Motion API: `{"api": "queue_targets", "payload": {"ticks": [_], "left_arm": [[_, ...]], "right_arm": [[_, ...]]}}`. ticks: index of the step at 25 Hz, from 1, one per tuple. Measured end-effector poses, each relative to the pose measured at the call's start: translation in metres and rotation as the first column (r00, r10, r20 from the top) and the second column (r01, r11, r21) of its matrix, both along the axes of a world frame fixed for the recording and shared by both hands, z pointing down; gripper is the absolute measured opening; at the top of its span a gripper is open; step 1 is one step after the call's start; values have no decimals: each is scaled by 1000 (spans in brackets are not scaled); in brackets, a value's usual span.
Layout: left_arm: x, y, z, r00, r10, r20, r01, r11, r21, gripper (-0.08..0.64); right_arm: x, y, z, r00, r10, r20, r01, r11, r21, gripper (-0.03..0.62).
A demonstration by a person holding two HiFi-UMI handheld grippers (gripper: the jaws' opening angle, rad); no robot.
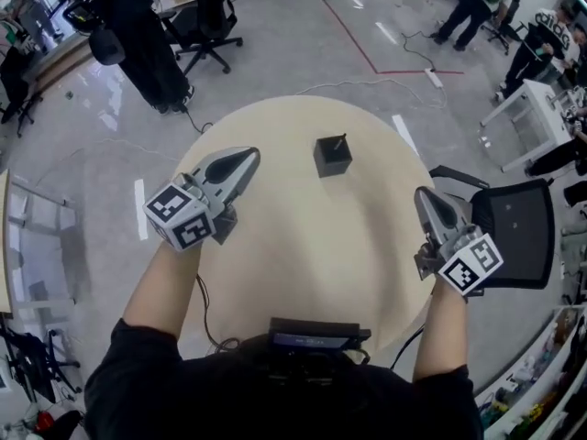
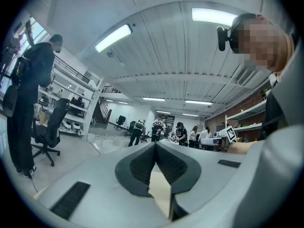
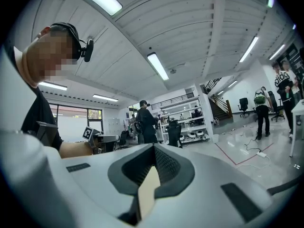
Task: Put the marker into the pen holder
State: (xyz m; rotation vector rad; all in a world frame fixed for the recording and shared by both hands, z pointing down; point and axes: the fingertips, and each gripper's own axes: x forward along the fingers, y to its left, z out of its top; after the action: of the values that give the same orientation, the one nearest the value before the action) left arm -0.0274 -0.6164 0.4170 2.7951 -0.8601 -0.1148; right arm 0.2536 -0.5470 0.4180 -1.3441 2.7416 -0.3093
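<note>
Well, marker (image 1: 341,141) sits in pen holder (image 1: 332,159), sticking up, toward far edge of table (image 1: 303,255). Left gripper (image 1: 249,157) at left edge looks slightly nearer, right gripper (image 1: 423,193) at right edge. Both pressed together, empty.

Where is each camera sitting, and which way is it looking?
Head view: on the person's head, looking steeply down at the table and pen holder; both forearms show.
Left gripper view: on the left gripper, looking level across the room past its shut fingers; the person at right.
Right gripper view: on the right gripper, looking level too; person's arm at left.
Shared: each gripper view catches the other gripper's marker cube.
</note>
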Motion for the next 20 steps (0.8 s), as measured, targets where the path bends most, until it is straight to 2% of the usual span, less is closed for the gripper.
{"api": "queue_targets", "payload": {"ticks": [5,8,13,16,20], "left_arm": [[-57,66,-36,1000,0,-15,0,1000,1,0],[-77,102,-48,1000,8,-20,-8,1000,10,0],[-73,155,-49,1000,-7,0,7,1000,9,0],[-64,187,-55,998,-59,-5,60,998,22,0],[-44,237,-63,989,-140,-49,142,989,35,0]], "right_arm": [[-37,55,-38,999,29,-16,-29,1000,-4,3],[-47,89,-55,999,52,-11,-52,999,2,3],[-29,135,-59,998,65,9,-65,998,5,3],[-9,156,-62,999,32,0,-32,999,19,3],[20,186,-63,1000,-29,8,29,999,42,3]]}}
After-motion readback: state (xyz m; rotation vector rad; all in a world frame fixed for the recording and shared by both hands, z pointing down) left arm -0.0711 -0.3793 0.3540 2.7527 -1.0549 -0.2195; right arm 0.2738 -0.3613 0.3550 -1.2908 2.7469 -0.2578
